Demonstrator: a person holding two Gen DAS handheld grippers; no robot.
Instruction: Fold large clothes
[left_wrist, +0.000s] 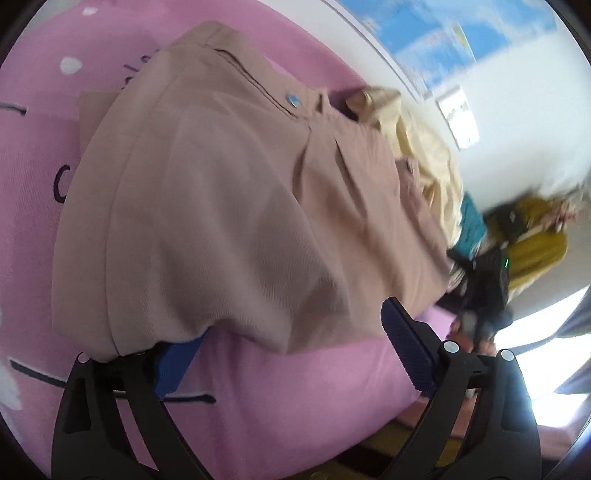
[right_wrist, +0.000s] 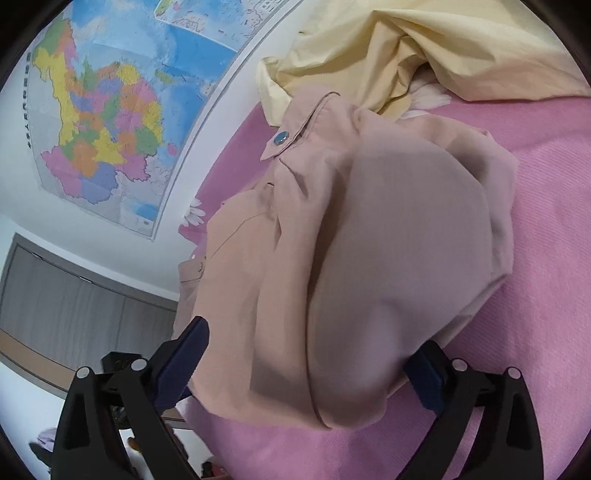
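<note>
Right now the dusty-pink garment (left_wrist: 229, 206) lies bunched on the pink bedsheet (left_wrist: 280, 398), doubled over itself, with a buttoned waistband or tab carrying a blue button (left_wrist: 292, 99) on its far side. From the right wrist view the same garment (right_wrist: 369, 240) humps up in a rounded mound rather than lying flat, and a pale-yellow garment (right_wrist: 424, 48) sits crumpled just beyond it, touching its far edge.

The left claw (left_wrist: 291, 354) stands wide open; its one blue pad is partly covered by the near hem while the other is clear of the cloth, so nothing is pinched. The right claw (right_wrist: 306, 365) is likewise spread wide, its pads flanking the near edge of the mound without pressing on it. As I read it, a fold has been laid down and let go.

Risks from here, in my judgement: the mound holds air and loose layers, so the fold may slump or slide open on its own. The hem draped over the left pad could be dragged along if that claw pulls back carelessly, undoing the fold. A fresh grab at the near edge might catch only the top layer, skewing the next fold. The yellow garment lies close enough to get snagged together with the pink one. The wall map (right_wrist: 107, 122) behind is no concern.
</note>
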